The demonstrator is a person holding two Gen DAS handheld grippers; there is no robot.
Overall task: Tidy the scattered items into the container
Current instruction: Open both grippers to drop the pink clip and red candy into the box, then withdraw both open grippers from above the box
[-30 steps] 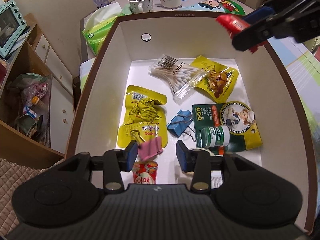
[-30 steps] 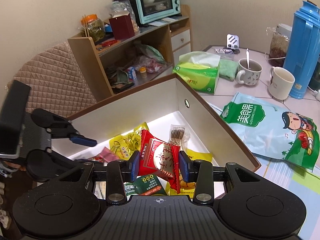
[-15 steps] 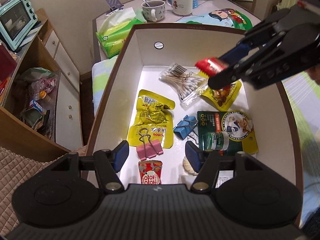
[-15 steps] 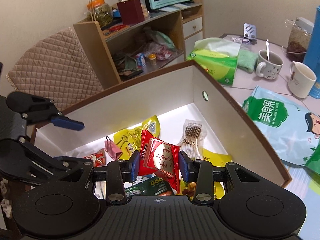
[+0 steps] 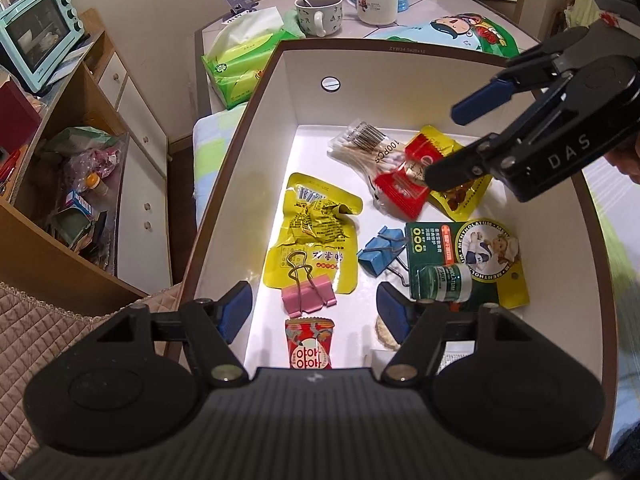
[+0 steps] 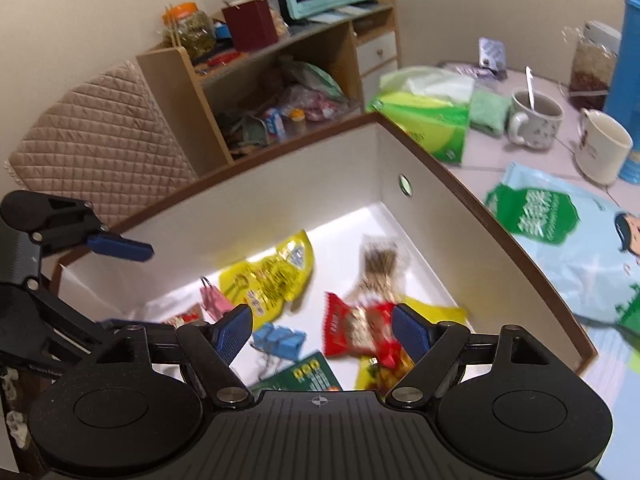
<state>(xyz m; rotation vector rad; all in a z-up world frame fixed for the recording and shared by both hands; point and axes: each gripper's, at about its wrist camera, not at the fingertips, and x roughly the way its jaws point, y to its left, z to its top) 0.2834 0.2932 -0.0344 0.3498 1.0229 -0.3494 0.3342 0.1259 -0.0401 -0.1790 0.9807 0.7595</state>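
Now both grippers over the box [image 5: 240, 152]; right gripper [image 6: 322, 330] jaws spread above red packet [image 6: 356, 330]; left gripper [image 5: 314, 312] jaws spread, empty.

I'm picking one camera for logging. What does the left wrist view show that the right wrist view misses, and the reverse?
Only left wrist: the green Mentholatum bottle and the red candy at the box's near end. Only right wrist: the jar on the wooden shelf. Both: the box, pink binder clip, cotton swabs, red snack packet, and both grippers with jaws open.
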